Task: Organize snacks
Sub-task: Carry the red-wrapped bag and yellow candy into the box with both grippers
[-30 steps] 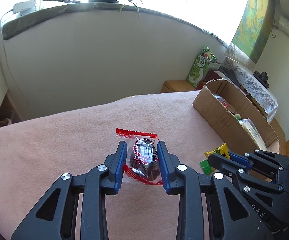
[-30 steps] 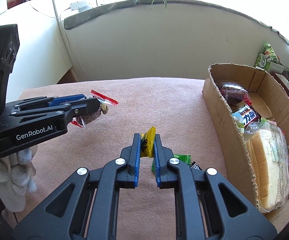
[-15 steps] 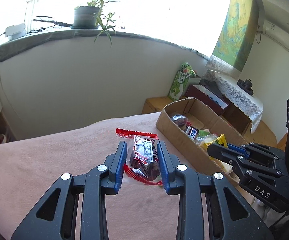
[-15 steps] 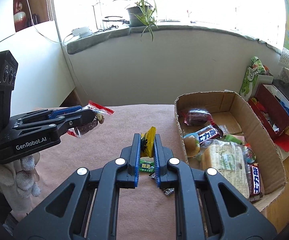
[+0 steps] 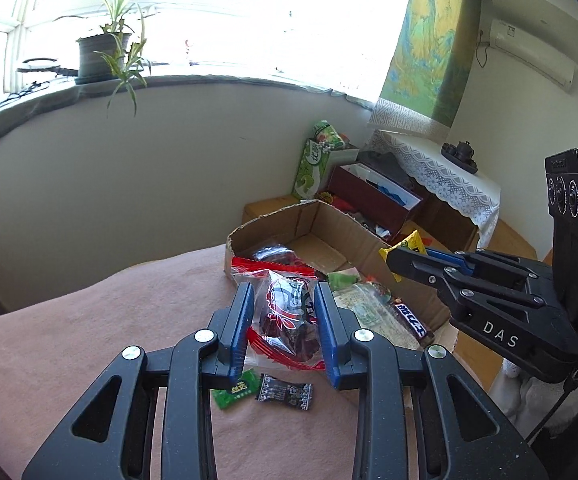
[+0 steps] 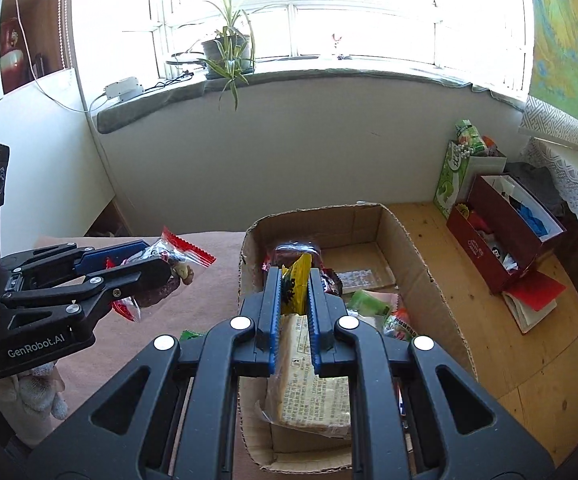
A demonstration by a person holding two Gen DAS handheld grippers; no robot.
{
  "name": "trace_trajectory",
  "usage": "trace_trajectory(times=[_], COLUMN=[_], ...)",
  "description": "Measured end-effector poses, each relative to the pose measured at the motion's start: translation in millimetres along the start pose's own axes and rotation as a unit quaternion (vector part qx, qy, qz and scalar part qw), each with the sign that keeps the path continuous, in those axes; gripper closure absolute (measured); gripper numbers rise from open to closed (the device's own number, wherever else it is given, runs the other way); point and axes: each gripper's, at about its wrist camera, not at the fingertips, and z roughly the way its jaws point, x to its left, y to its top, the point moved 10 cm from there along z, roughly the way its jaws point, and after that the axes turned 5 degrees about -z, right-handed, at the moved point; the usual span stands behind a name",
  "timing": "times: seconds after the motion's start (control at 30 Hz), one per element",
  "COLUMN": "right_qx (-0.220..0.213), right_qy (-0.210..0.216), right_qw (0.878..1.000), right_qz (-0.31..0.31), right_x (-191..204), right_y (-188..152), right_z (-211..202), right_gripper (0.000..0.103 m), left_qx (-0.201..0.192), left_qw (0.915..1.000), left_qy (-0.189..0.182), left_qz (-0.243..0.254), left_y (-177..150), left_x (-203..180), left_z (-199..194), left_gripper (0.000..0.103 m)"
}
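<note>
left gripper (image 5: pixel 285 308) clamps red-edged packet (image 5: pixel 287 312) above cloth (image 5: pixel 89 340) | right gripper (image 6: pixel 295 300) clamps yellow packet (image 6: pixel 296 286) over box (image 6: pixel 421 272)

We see green candy (image 5: pixel 236 390) partly hidden under left gripper (image 5: pixel 285 300) finger. Bread pack (image 6: pixel 309 384) partly behind right gripper (image 6: pixel 295 284). Print on black candy (image 5: pixel 285 391) too small for us to read. Cardboard box (image 6: pixel 417 264) near corner cut by our fingers.

Clear red-edged snack bag (image 5: pixel 285 312) aloft; yellow packet (image 6: pixel 296 282) above cardboard box (image 6: pixel 421 272).
</note>
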Motion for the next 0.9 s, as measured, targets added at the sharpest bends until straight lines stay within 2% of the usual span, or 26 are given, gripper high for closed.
trace_trajectory(times=[0.27, 0.57, 0.9], right_qx=[0.005, 0.015, 0.033], right_qy=[0.004, 0.007, 0.007], right_qw=[1.000, 1.000, 0.999], right_qz=[0.012, 0.020, 0.030], right_x=[-29.1, -53.2, -70.5], right_y=[4.6, 13.2, 6.7], right_z=[9.9, 32.3, 54.7], right_gripper=[0.091, 0.091, 0.091], left_qx=[0.004, 0.013, 0.025], left_qw=[0.9999, 0.9997, 0.9992], left_qy=[-0.001, -0.002, -0.007], left_qz=[0.015, 0.021, 0.030], left_y=[4.2, 5.6, 2.7], left_x=[-25.7, -40.2, -51.8], left_z=[22.9, 43.0, 57.7], left_gripper=[0.074, 0.074, 0.074])
